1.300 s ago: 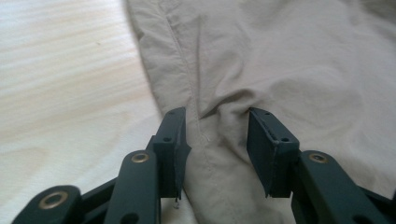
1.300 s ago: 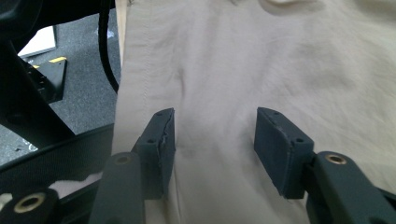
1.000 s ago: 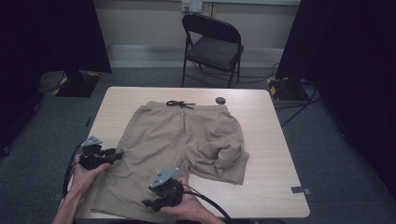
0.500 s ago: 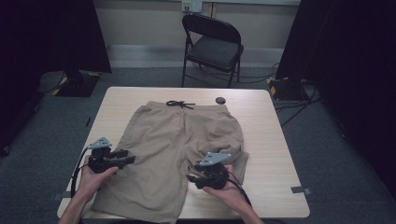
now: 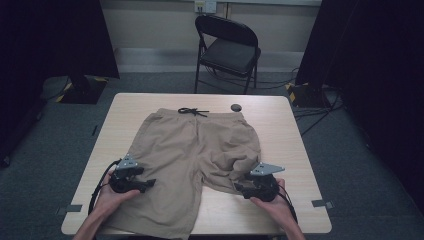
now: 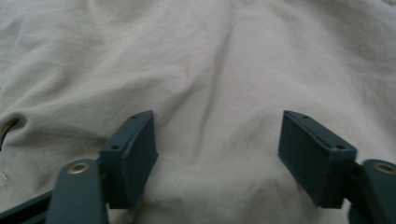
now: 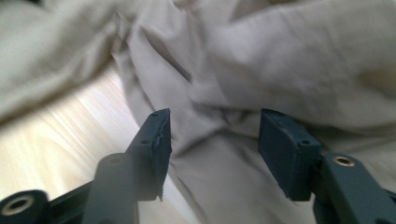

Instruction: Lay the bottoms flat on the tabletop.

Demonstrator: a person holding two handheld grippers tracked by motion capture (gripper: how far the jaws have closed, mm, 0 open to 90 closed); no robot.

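Shorts [image 5: 195,155] in tan cloth lie flat on the wooden table [image 5: 290,125], waistband and black drawstring [image 5: 192,112] at the far edge, both legs running toward us. We hold a gripper in each hand at the near end. Our left gripper [image 5: 131,181] rests over the left leg, jaws spread apart with smooth cloth between and beyond them, gripping nothing. Our right gripper [image 5: 254,186] sits at the rumpled hem of the right leg, jaws also parted and unclenched, a raised fold of cloth lying straight ahead between them and bare table to one side. We judge the right hand nearer to a graspable edge. Whether either jaw touches the cloth is hard to make out. The left leg's hem is partly cut off at the bottom edge of the high view.
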